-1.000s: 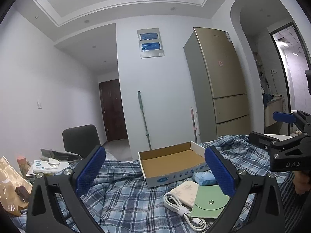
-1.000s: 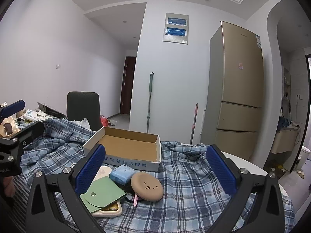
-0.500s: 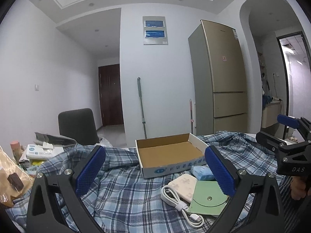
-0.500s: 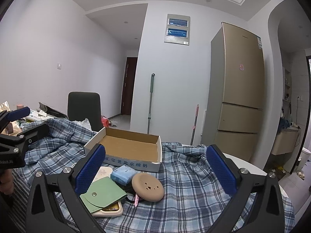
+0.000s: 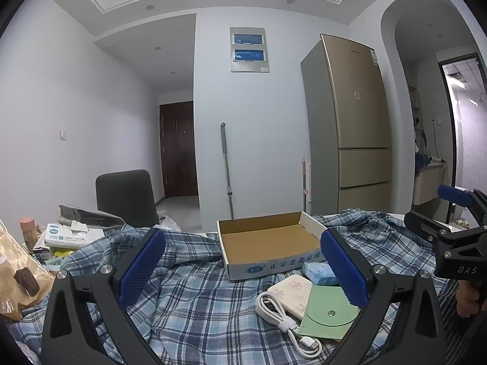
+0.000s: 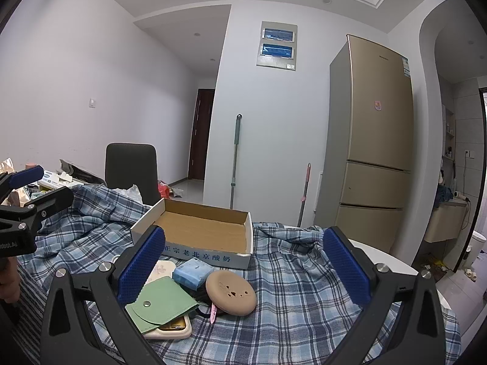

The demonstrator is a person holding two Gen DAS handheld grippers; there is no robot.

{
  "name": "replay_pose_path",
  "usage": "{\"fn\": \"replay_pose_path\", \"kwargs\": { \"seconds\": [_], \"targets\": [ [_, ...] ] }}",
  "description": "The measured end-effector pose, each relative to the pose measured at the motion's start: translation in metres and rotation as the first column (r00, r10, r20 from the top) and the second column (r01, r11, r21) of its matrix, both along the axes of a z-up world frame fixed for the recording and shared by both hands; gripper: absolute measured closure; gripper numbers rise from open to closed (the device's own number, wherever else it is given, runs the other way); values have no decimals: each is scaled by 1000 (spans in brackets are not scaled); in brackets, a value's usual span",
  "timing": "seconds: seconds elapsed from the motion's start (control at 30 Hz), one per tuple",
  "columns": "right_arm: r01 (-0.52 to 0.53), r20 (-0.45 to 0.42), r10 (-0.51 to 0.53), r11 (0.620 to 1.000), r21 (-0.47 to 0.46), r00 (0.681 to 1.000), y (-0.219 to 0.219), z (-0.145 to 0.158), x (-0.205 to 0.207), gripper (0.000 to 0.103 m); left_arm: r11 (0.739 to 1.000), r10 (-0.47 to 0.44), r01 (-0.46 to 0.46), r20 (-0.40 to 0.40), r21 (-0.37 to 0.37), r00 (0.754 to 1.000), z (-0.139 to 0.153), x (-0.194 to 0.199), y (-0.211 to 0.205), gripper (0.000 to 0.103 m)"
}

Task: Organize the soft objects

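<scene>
Soft objects are gathered in a small pile on the plaid cloth just in front of the open cardboard box: a blue tissue pack touching the box's near wall, a tan round pad beside it, and a green snap pouch lying over a cream power bank with a coiled white cable. A pink item and something dark are partly hidden under the pad and cannot be identified.

Nothing is held. The left gripper is spread wide and raised above the cloth; the right gripper is likewise spread wide, with the pile low between its pads.

The first pick appears not yet made, and the box is empty. The tissue pack or the pad is judged the easiest start, since each lies on top. The jaws should be lowered straight over one item so the cloth is not pinched with it, and closed gently, as these things will squash. The pouch is best taken by an edge, with the power bank beneath left behind.

The cloth is rumpled, draped over a table whose white edge shows at the right. Beyond are a gold refrigerator, a mop against the wall, a dark chair, and a wall panel. Clutter lies at the table's left edge, including a tissue box.
</scene>
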State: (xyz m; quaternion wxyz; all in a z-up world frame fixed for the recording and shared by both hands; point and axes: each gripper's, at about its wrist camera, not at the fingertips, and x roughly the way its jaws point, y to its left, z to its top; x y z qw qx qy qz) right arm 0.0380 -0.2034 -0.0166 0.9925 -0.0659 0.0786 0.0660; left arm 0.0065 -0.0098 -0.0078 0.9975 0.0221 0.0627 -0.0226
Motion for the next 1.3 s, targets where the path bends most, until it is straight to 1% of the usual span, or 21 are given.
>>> {"fn": "replay_pose_path", "kwargs": {
  "seconds": [0.2,0.3,0.4,0.93,1.0,1.07,1.17,1.3],
  "targets": [
    [2,-2,-2,1000,-1,1000,-1,0,0,0,1000,9,-9,10,21,1000,-1,-2,-4,0],
    [3,-6,-3,1000,-2,1000,-1,0,1,0,1000,21,-21,-12,1,1000,-1,4,-1,0],
    [6,-16,-6,1000,-8,1000,0,-1,3,0,999,26,-26,-17,-20,1000,-1,5,4,0],
    [7,-17,-7,1000,-9,1000,1,-1,3,0,1000,23,-24,-18,-20,1000,-4,5,6,0],
    [-15,-47,14,1000,-18,999,3,0,7,0,1000,24,-24,-22,-19,999,-3,4,6,0],
    [-16,-86,12,999,-47,996,8,-1,11,0,1000,18,-18,-42,-17,999,-4,6,5,0],
    [-26,-112,17,996,-82,994,14,3,11,0,1000,5,-6,-56,-17,998,-3,8,4,0],
    [-37,-167,21,995,-94,986,18,18,15,0,999,10,-12,-45,-44,999,0,5,11,0]
  ]
}}
